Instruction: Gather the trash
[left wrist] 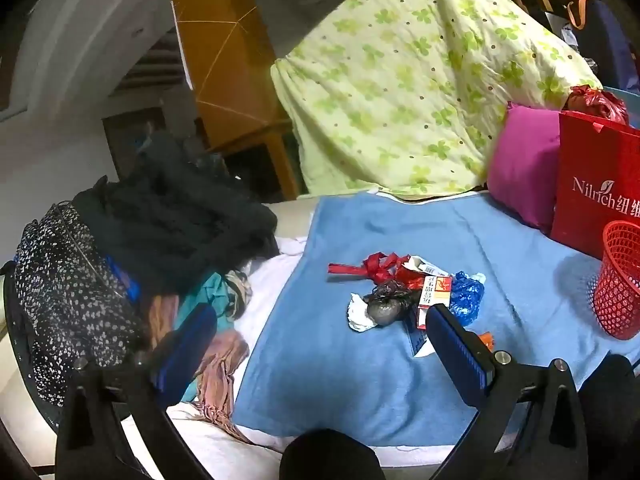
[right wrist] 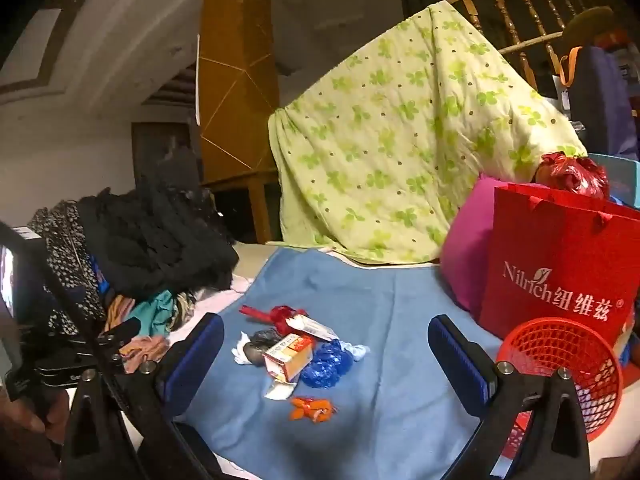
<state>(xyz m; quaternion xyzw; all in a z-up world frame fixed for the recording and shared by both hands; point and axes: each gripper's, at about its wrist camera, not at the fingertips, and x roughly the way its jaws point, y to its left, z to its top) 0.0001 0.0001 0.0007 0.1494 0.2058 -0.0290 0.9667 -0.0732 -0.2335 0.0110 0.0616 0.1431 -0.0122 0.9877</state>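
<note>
Beside the red basket (right wrist: 560, 368), blue cloth's (right wrist: 380, 400) bare stretch.

Home bedroom, quilt (left wrist: 420, 80), clothes pile (left wrist: 160, 232)

red basket (left wrist: 622, 280) cut off, carton (left wrist: 434, 296) print illegible

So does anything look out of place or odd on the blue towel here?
Yes: scraps lie loose mid-towel, a torn-open carton, blue plastic, red ribbon, an orange wrapper, while the red basket stands beside them.
</note>
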